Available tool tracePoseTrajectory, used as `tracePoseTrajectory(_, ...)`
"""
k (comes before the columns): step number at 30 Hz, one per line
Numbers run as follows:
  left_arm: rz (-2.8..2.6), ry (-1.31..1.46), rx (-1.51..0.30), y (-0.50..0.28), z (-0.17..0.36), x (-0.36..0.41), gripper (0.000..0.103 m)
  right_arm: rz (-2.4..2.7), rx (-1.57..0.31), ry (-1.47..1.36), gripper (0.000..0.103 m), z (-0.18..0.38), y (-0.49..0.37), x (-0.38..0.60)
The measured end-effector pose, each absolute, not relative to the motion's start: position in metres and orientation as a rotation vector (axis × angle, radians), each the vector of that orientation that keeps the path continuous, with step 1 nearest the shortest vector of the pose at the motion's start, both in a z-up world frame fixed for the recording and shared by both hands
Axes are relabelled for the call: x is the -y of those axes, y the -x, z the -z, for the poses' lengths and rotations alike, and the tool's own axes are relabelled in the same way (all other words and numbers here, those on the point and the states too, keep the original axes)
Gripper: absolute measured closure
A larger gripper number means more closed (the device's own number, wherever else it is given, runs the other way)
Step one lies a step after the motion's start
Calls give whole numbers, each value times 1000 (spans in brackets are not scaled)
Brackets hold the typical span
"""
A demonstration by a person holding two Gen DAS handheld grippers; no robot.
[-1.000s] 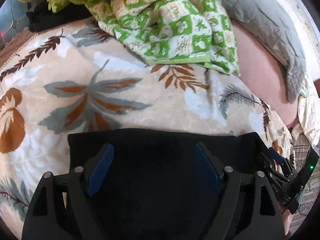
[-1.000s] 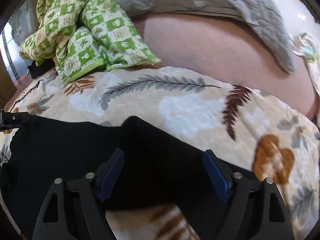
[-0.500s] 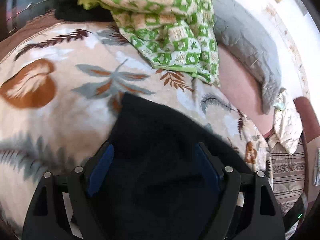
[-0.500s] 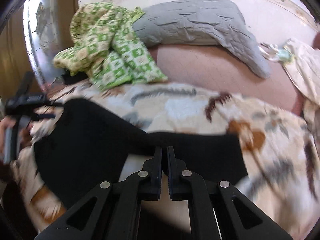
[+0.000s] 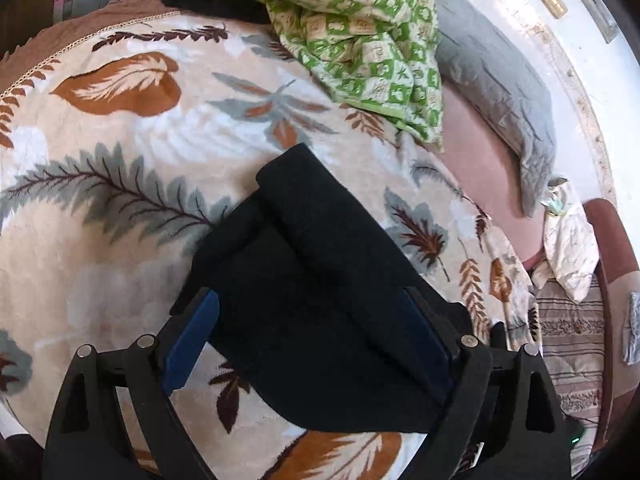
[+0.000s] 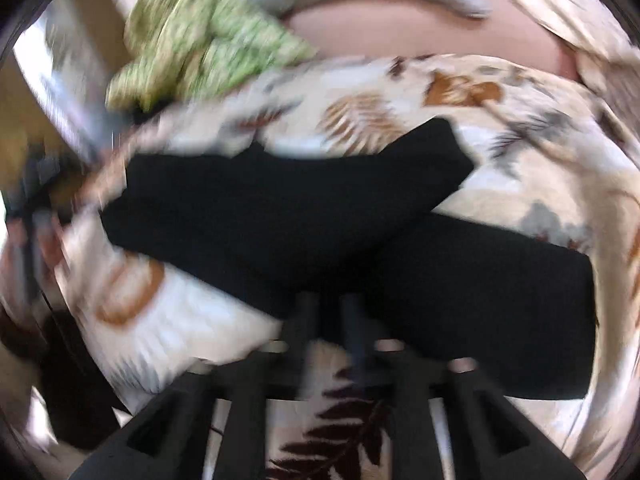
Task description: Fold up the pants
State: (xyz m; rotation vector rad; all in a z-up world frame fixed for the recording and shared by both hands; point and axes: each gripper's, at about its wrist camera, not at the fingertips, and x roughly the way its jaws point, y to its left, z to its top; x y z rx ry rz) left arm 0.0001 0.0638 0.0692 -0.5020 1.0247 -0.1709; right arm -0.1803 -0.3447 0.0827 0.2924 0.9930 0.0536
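pants [image 5: 320, 300] black – no label | left gripper [image 5: 308, 340] spread

Between our blue-padded fingers [image 5: 192, 336] we see black pants [image 5: 320, 300] on a cream leaf-print blanket [image 5: 120, 160]; beyond them, a green-checked quilt [image 5: 360, 32] and grey pillow [image 5: 500, 80].

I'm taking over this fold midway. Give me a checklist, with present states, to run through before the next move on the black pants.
1. Right gripper shut on the black fabric pants: ok, fingers together at the cloth edge.
2. Left gripper free: ok, jaws apart, pants lying between them ungripped.
3. Pants doubled over: ok, layers overlap in the left wrist view.
4. Fold edges aligned: cannot tell, right wrist view is blurred.
5. Green checked quilt away from the pants: ok, bare cream leaf-print blanket between them.
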Motion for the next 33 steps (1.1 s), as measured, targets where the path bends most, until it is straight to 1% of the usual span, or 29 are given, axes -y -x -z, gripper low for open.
tracePoseTrajectory(1, 167, 514, -1023, -2, -67, -63, 12, -19, -953, -346, 34, -87, 182, 356)
tracePoseTrajectory(2, 168, 530, -1026, -6, -65, -61, 12, 22, -911, -400, 32, -91, 183, 369)
tracePoseTrajectory(3, 170, 541, -1040, -10, -61, -59, 11, 66, -877, -455, 32, -93, 182, 383)
tracePoseTrajectory(6, 146, 552, -1073, -19, -53, -52, 8, 142, -872, -553, 32, -86, 165, 409)
tracePoseTrajectory(9, 130, 571, -1063, -26, -49, -48, 0, 182, -862, -641, 32, -70, 148, 430)
tracePoseTrajectory(12, 113, 598, -1061, -36, -44, -45, 0, 149, -847, -773, 33, -51, 135, 444)
tracePoseTrajectory(13, 112, 602, -1062, -39, -43, -44, 0, 123, -852, -805, 44, -43, 128, 445)
tracePoseTrajectory(14, 119, 611, -1054, -41, -42, -43, 3, 114, -859, -817, 79, -39, 124, 445)
tracePoseTrajectory(15, 127, 612, -1046, -42, -42, -41, 12, 120, -858, -811, 89, -40, 121, 442)
tracePoseTrajectory(16, 128, 597, -1048, -43, -43, -39, 24, 123, -843, -808, 89, -45, 122, 440)
tracePoseTrajectory(17, 126, 569, -1049, -44, -45, -36, 32, 107, -795, -814, 87, -54, 124, 438)
tracePoseTrajectory(18, 129, 537, -1044, -44, -46, -34, 48, 84, -762, -820, 84, -63, 123, 432)
tracePoseTrajectory(19, 130, 508, -1038, -43, -49, -32, 60, 62, -741, -817, 80, -72, 121, 428)
tracePoseTrajectory(20, 135, 496, -1033, -43, -50, -32, 63, 33, -735, -794, 70, -79, 112, 420)
tracePoseTrajectory(21, 142, 494, -1028, -41, -52, -32, 64, 10, -744, -778, 44, -82, 103, 415)
tracePoseTrajectory(22, 144, 496, -1025, -40, -53, -34, 65, -39, -770, -767, 24, -82, 88, 406)
tracePoseTrajectory(23, 145, 500, -1023, -39, -54, -37, 66, -81, -793, -768, 23, -81, 77, 400)
tracePoseTrajectory(25, 150, 505, -1024, -37, -55, -41, 66, -174, -835, -775, 23, -80, 57, 388)
tracePoseTrajectory(26, 151, 500, -1025, -36, -56, -44, 66, -196, -826, -782, 23, -83, 55, 385)
tracePoseTrajectory(29, 150, 478, -998, -29, -66, -48, 65, -80, -726, -796, 23, -92, 81, 401)
tracePoseTrajectory(31, 140, 458, -965, -25, -75, -51, 65, 41, -724, -791, 23, -88, 101, 418)
tracePoseTrajectory(32, 140, 452, -949, -22, -80, -51, 63, 86, -735, -783, 23, -85, 108, 424)
tracePoseTrajectory(33, 145, 452, -939, -20, -83, -51, 52, 125, -758, -768, 23, -79, 114, 430)
